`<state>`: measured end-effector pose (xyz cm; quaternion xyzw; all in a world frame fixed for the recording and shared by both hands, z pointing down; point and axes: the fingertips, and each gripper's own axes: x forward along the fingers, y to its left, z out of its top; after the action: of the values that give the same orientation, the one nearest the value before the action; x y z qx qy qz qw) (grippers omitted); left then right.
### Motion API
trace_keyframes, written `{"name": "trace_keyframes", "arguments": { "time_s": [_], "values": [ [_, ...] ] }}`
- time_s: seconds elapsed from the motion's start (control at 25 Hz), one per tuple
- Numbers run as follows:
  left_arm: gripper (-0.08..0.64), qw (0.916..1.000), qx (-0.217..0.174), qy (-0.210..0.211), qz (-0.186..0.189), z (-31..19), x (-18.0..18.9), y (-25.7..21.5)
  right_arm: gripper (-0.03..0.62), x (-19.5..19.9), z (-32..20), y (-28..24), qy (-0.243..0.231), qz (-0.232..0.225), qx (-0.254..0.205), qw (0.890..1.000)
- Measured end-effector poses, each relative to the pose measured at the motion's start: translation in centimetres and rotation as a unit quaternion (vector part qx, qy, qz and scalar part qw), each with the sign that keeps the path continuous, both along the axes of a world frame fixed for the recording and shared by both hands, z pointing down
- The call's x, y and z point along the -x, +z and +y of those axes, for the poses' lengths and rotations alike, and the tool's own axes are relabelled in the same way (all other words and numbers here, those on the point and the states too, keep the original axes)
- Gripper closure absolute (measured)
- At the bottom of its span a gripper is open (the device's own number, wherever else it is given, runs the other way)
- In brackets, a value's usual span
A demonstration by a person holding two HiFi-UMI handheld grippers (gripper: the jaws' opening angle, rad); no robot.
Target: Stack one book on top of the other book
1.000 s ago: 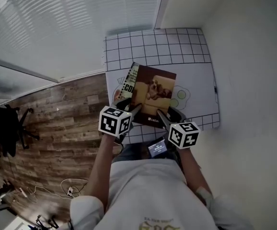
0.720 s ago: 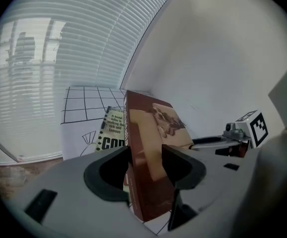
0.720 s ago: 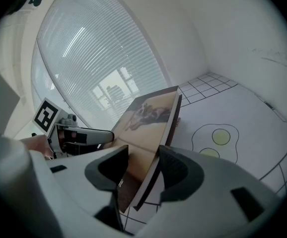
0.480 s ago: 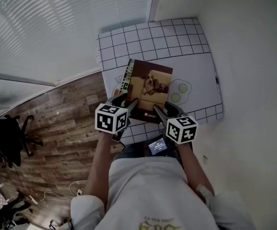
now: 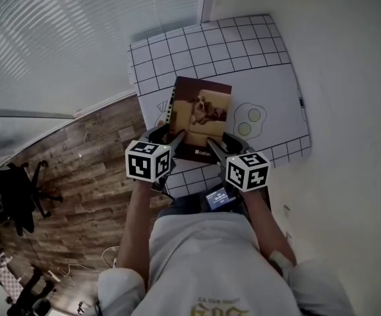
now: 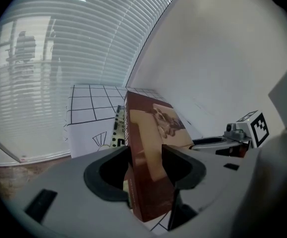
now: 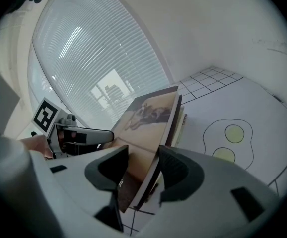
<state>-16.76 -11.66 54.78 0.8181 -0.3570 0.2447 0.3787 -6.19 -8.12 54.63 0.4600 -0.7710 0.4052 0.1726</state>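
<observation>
The brown book (image 5: pixel 200 114) lies cover up, its long axis running away from the person, over the second book (image 5: pixel 169 110) on the tabletop (image 5: pixel 276 104). The left tool (image 5: pixel 171 140) and right tool (image 5: pixel 215 147) each pinch a near corner. A second ago, more of the lower spine showed.

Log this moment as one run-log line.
left tongs: shut on brown book | right tongs: shut on brown book | brown book: over lower book | stage: stacking
</observation>
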Motion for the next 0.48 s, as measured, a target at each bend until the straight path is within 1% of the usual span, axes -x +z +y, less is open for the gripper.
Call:
{"name": "trace_keyframes", "arguments": {
  "time_s": [0.16, 0.32, 0.48],
  "values": [
    [0.353, 0.9999, -0.001, 0.000, -0.011, -0.4, 0.8, 0.4, 0.394, 0.9, -0.3, 0.4, -0.001, -0.002, 0.004, 1.000],
    [0.352, 0.9993, -0.008, 0.018, -0.031, -1.1, 1.2, 0.6, 0.394, 1.6, -0.4, 1.0, 0.000, -0.001, 0.012, 1.000],
    [0.353, 0.9989, -0.008, 0.027, -0.039, -1.3, 1.6, 0.9, 0.394, 2.0, -0.4, 1.5, 0.002, -0.003, 0.017, 1.000]
  ]
}}
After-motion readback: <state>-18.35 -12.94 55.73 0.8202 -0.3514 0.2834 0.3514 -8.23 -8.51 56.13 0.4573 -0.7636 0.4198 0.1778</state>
